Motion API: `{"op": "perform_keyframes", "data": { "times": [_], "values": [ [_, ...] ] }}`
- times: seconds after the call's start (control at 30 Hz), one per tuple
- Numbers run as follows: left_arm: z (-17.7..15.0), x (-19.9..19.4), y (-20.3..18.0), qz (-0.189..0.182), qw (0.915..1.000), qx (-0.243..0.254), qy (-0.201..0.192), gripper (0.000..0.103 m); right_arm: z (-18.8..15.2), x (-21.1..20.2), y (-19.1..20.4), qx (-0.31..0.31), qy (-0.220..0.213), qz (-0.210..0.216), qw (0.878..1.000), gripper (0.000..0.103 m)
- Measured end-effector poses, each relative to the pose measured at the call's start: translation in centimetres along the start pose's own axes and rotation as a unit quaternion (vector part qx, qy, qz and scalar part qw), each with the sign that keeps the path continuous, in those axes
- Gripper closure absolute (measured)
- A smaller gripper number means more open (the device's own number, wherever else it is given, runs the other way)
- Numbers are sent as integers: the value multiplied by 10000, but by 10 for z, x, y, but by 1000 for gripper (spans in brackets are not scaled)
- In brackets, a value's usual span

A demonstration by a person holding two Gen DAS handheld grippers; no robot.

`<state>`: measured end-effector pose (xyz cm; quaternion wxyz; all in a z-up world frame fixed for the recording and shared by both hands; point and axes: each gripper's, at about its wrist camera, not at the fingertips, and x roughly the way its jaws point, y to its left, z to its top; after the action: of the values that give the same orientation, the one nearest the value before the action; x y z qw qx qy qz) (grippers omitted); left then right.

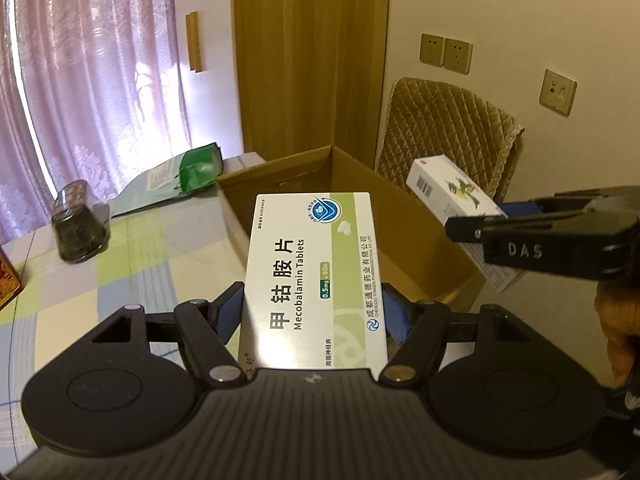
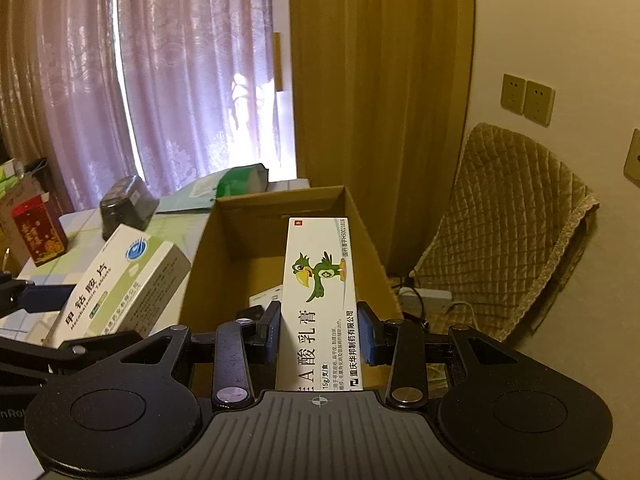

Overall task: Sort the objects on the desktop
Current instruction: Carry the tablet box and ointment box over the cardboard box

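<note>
My left gripper is shut on a white and green Mecobalamin tablets box, held flat just before the near wall of an open cardboard carton. My right gripper is shut on a long white ointment box with a green bird, held over the carton's open top. In the left wrist view, the ointment box hangs above the carton's right rim. In the right wrist view, the tablets box is at the left, beside the carton.
A small white box lies in the carton. On the checked tablecloth stand a dark jar, a green bag and a red box. A quilted chair and a power strip are right of the carton.
</note>
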<state>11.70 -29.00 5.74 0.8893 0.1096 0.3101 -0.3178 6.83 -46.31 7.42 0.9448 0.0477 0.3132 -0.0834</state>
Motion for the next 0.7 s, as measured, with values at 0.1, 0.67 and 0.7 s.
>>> {"op": "perform_keyframes", "data": {
  "times": [0.1,0.67,0.7],
  "values": [
    [7,10,-3,-36,10000,2,5,36,2,5,-7,37,35,-6,10000,66],
    [13,50,-6,-86,9996,135,233,36,0,34,-11,-44,280,-46,9996,66],
    [13,52,-5,-89,9996,134,240,36,0,36,-12,-51,290,-46,9996,66]
  ]
}}
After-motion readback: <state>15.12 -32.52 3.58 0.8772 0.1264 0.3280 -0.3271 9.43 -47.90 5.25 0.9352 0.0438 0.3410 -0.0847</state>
